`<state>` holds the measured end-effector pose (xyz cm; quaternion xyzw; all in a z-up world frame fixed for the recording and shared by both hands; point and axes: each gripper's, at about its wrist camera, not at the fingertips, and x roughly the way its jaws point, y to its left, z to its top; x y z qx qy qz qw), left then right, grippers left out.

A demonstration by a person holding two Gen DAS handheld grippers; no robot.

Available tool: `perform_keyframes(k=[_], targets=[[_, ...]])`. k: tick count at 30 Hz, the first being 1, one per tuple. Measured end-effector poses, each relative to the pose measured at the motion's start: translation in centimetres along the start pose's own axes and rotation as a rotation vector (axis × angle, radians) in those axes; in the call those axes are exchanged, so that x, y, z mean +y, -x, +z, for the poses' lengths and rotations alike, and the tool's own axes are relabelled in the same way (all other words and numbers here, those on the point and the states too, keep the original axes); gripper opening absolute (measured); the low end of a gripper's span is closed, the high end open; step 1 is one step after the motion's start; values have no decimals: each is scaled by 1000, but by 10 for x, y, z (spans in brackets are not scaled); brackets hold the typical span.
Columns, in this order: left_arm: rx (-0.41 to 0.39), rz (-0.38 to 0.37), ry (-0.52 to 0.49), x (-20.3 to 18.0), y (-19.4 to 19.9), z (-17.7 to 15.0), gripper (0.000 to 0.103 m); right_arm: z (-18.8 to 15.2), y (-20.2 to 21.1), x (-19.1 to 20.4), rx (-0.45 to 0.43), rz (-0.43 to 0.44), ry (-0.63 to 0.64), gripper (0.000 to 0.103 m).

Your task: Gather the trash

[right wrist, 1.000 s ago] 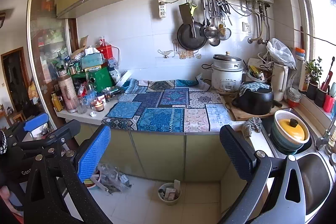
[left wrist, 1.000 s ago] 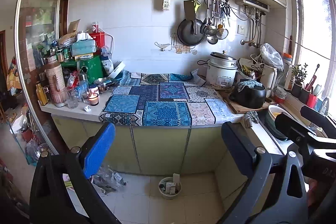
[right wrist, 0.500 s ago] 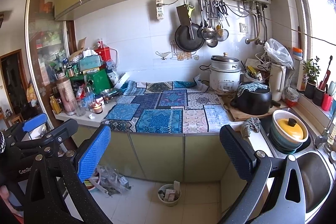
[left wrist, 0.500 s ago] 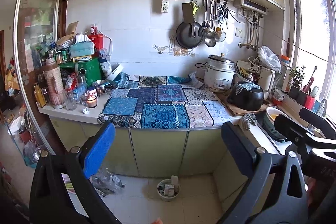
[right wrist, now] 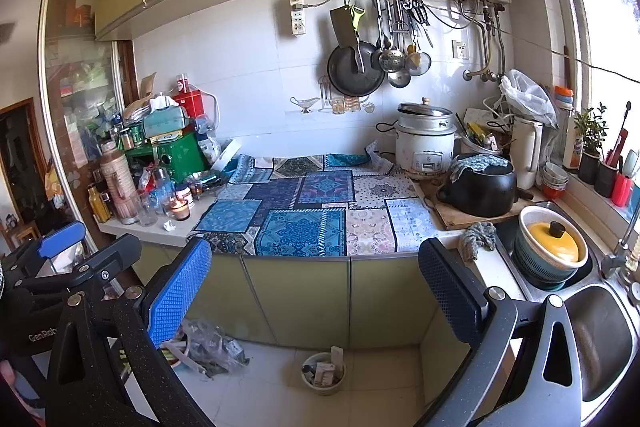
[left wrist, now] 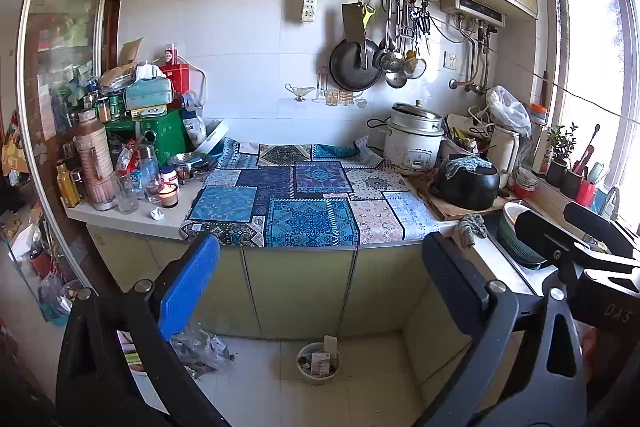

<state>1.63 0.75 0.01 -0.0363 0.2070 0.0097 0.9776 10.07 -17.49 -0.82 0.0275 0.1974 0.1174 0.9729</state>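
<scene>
Both grippers hang in the air in front of the kitchen desk, well back from it. The left gripper (left wrist: 320, 287) has its jaws spread wide with nothing between them, and the right gripper (right wrist: 316, 283) likewise holds its jaws spread and empty.

A small crumpled white paper ball (left wrist: 157, 214) lies on the bare white left end of the desk (left wrist: 132, 221), just in front of a lit candle in a glass jar (left wrist: 168, 192) and beside the edge of a blue patchwork-patterned cloth (left wrist: 308, 211) that covers the middle of the desk.

Below, on the tiled floor (right wrist: 380, 379), a small round white bin (right wrist: 323, 373) holds scraps, and a crumpled clear plastic bag (right wrist: 212, 347) lies to its left.
</scene>
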Motion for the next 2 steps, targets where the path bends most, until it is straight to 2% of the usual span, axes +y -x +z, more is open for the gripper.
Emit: perform_keyframes(k=[2], targets=[[5,-5,0,4,-5,1,102,0,-5,2,2,-7,-3,103]])
